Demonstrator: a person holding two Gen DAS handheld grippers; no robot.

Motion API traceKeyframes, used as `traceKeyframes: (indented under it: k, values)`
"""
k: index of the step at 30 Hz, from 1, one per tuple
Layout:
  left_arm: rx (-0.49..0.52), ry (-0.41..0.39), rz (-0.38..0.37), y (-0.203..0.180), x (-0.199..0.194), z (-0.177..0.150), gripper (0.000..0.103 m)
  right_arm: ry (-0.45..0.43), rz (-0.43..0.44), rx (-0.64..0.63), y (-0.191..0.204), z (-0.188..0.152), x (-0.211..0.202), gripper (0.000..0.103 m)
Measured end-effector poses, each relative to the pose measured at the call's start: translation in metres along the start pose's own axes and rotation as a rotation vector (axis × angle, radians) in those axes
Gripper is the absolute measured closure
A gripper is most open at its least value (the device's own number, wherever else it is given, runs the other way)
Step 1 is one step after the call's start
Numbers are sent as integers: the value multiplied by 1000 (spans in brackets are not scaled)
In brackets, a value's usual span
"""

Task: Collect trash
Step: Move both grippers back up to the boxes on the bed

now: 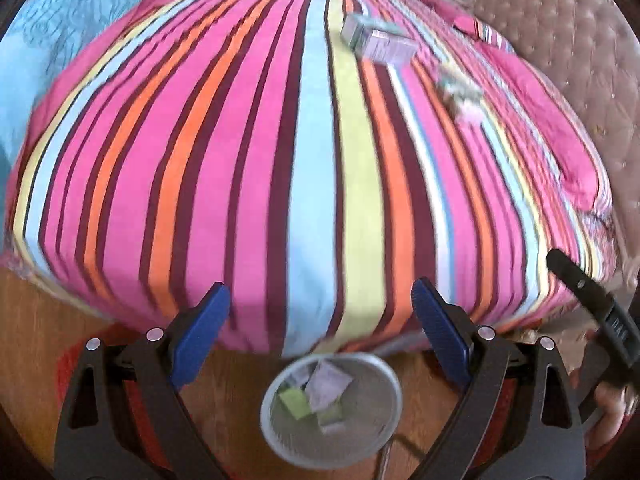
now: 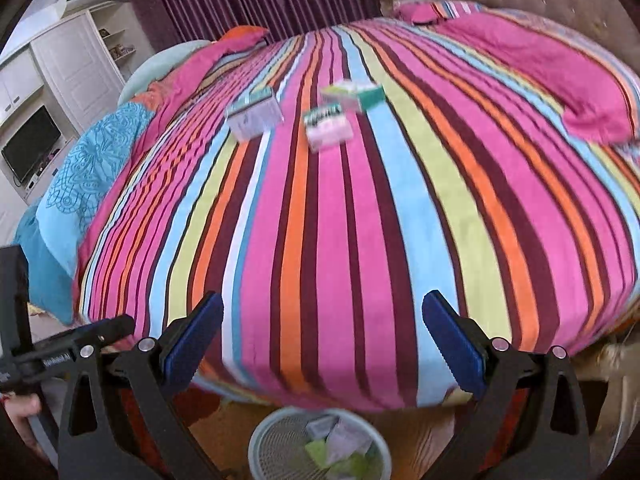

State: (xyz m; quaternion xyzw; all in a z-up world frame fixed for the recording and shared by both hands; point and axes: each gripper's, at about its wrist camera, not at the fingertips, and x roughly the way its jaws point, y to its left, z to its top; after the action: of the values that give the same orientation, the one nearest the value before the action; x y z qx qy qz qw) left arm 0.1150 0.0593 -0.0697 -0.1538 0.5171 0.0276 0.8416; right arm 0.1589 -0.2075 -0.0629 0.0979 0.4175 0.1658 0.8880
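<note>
While both tools hang over the foot of the bed, the left hand-held gripper (image 1: pixel 320 322) and the right hand-held gripper (image 2: pixel 322 334) stand with their blue-padded jaws spread wide and nothing between them. Just below and slightly ahead of each sits the round white mesh wastebasket (image 2: pixel 260 446) on the wooden floor, already holding a few pale green and lilac scraps. The remaining trash lies far ahead of the jaws on the brightly striped pink, orange and blue bedspread (image 2: pixel 400 240): a whitish rectangular carton (image 2: pixel 255 115), a small pink-and-green packet (image 2: pixel 327 126) near it, and a green-and-white box (image 2: pixel 354 95) just beyond. Reaching them means leaning well out over soft bedding, so a jaw could press into the cover, tip a light box or pinch fabric along with it. Two items lie close enough that closing on one may knock the other. Both views are blurred, suggesting fast movement, which makes a misjudged grasp likelier. A carried piece could also miss the narrow basket, partly tucked under the bed's edge.
</note>
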Motion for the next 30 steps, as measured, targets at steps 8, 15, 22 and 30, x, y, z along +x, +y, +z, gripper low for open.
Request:
traceKeyframes:
  k: [8,15,22,30]
  values:
    - [-44,-62,-36,-28,12,62,13,-39,-24,-61,-1,37,19,8]
    - [-96,-81,-34,-45,37,120,13,-43,-14,-117,2,61,43,8]
    - [-98,-104,-4,-67,64,175,13,-31,3,-158,4,86,69,8]
    - [-118,-94,3,-81,94,212,13,-9,2,-221,10,97,92,8]
